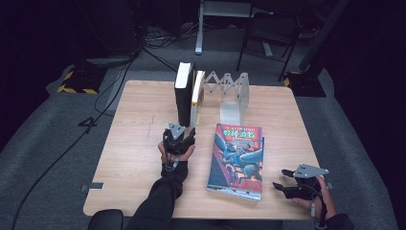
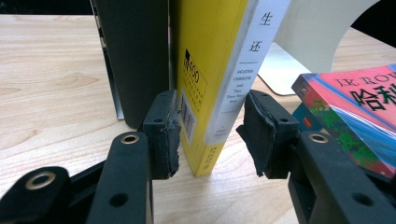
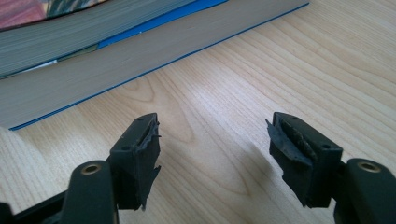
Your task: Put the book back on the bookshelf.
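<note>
Left claw (image 2: 210,135) open, jaws straddling the lower spine of the yellow book (image 2: 212,74), which stands upright on the bench (image 1: 139,124) beside the black book (image 2: 135,56). One pad looks to touch the cover; the other stands clear.

Step, as judged: grip the yellow book. Close squarely across the spine, low down, and keep it vertical so it doesn't tip.

Room: black book just beside on one side, bookend (image 1: 234,98) on the other. Flat book (image 1: 237,160) lies near. Right claw (image 3: 212,149) open, empty, near the bench's front edge.
</note>
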`<act>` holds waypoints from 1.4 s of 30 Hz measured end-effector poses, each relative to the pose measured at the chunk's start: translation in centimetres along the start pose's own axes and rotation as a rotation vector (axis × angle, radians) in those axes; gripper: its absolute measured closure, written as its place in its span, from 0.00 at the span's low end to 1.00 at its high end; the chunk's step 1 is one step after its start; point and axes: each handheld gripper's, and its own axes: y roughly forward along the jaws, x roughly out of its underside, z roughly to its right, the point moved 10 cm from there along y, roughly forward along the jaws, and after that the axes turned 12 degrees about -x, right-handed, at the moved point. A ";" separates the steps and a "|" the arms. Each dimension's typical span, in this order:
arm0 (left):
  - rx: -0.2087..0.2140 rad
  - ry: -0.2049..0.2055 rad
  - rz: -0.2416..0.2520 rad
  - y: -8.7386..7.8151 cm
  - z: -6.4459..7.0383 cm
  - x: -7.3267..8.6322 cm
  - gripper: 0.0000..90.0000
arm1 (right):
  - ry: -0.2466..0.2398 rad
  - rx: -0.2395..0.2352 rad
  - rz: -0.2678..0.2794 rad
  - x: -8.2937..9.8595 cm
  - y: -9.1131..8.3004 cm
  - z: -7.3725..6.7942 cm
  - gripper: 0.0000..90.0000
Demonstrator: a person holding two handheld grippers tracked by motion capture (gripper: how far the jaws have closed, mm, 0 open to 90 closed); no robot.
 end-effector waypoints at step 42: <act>-0.042 0.109 -0.047 4.7 0.8 -1.8 0.89 | 0.011 -0.002 -0.007 0.2 0.3 0.1 0.36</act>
